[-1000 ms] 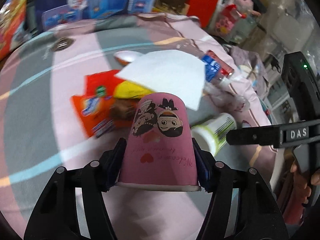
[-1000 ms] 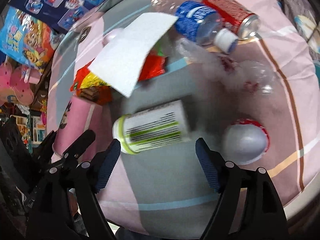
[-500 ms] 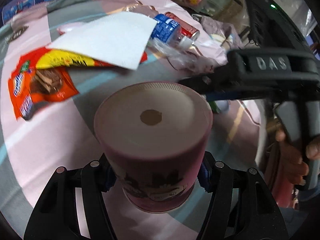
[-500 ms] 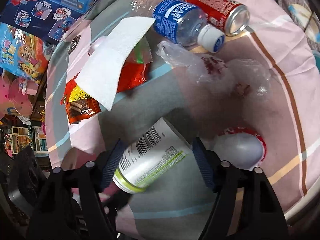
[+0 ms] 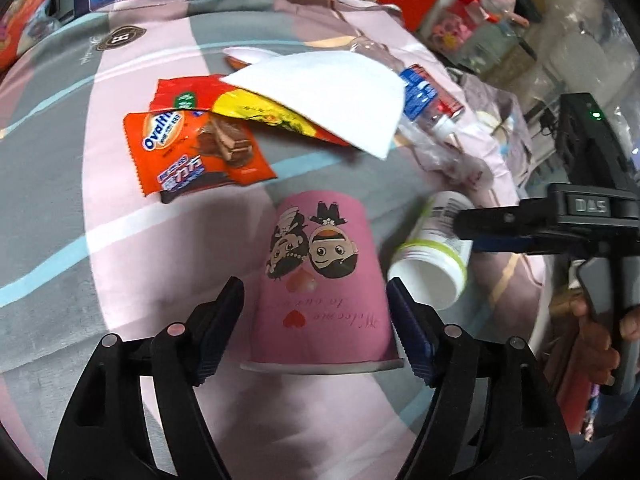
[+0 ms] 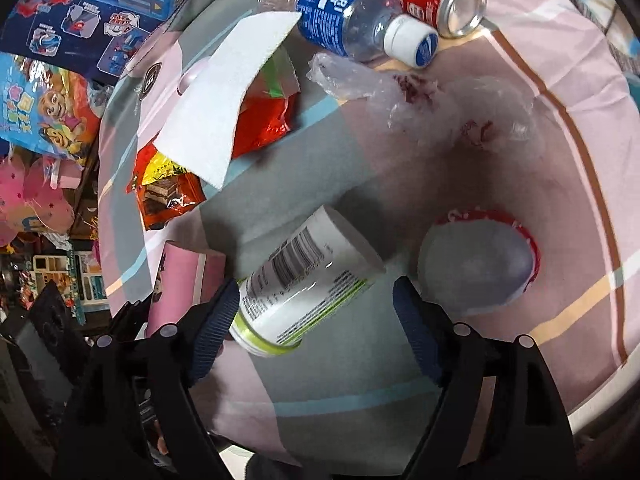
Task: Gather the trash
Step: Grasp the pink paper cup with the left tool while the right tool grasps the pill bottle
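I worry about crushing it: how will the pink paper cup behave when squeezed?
The pink paper cup looks thin-walled and empty, so it probably dents easily. Standing upside down on soft bedding, it may tip if nudged.

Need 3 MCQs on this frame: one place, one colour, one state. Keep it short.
1. Where does the white paper sheet lie?
A. over the red and yellow snack wrappers
B. under the pink paper cup
C. inside the red drink can

2. What colour is the label on the clear plastic bottle?
A. green
B. blue
C. orange

3. How does the pink paper cup stand between the left gripper fingers?
A. crushed flat
B. rim up
C. upside down, rim on the cloth

Key: 1 A, the sheet covers the wrappers' tops. 2 B, blue band near the white cap. 3 C, its wide rim faces down.
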Action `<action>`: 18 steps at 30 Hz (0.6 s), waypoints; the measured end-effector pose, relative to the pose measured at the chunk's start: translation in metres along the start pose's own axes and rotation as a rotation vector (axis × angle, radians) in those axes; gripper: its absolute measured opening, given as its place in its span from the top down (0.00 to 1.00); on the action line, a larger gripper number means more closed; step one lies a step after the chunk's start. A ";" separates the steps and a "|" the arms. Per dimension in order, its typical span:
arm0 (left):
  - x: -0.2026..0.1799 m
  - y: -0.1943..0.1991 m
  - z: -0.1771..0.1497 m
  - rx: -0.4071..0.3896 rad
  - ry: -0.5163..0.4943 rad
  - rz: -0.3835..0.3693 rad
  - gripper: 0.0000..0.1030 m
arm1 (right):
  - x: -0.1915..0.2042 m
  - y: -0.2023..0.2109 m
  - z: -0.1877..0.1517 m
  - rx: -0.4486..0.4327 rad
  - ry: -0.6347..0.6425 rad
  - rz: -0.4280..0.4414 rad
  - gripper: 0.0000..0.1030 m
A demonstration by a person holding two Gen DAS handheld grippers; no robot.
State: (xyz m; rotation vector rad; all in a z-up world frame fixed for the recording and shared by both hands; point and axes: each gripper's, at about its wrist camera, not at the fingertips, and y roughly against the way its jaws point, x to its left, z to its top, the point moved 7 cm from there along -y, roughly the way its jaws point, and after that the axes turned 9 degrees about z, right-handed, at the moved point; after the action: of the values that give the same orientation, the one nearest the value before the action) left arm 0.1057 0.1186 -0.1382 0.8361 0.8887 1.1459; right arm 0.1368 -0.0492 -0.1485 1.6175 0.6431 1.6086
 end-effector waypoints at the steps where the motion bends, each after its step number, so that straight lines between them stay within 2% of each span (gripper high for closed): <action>1: -0.001 -0.002 -0.001 0.008 -0.001 -0.002 0.28 | 0.001 -0.005 -0.002 0.018 -0.002 0.006 0.27; 4: -0.001 -0.004 -0.004 0.016 -0.003 0.014 0.28 | 0.006 -0.017 0.000 0.035 -0.018 0.028 0.27; 7: 0.005 -0.002 -0.011 0.027 0.006 0.015 0.28 | 0.013 -0.025 0.007 0.021 0.013 0.006 0.27; 9: 0.006 -0.003 -0.014 0.030 0.011 0.017 0.28 | 0.019 -0.035 0.008 0.028 0.065 -0.009 0.33; 10: 0.006 -0.003 -0.014 0.029 0.013 0.017 0.28 | 0.021 -0.041 0.007 0.036 0.086 -0.014 0.40; 14: 0.004 0.000 -0.012 0.004 0.014 0.052 0.33 | 0.027 -0.034 0.013 -0.030 0.170 -0.065 0.45; 16: 0.002 0.008 -0.007 -0.028 0.011 0.078 0.34 | 0.024 -0.021 0.016 -0.057 0.160 -0.046 0.46; 18: 0.002 0.014 -0.003 -0.040 0.020 0.072 0.34 | 0.019 -0.010 0.019 -0.080 0.149 -0.034 0.47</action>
State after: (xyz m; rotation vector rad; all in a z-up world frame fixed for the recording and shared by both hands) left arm 0.0976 0.1237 -0.1276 0.8305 0.8548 1.2323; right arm 0.1587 -0.0310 -0.1437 1.4318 0.6708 1.7191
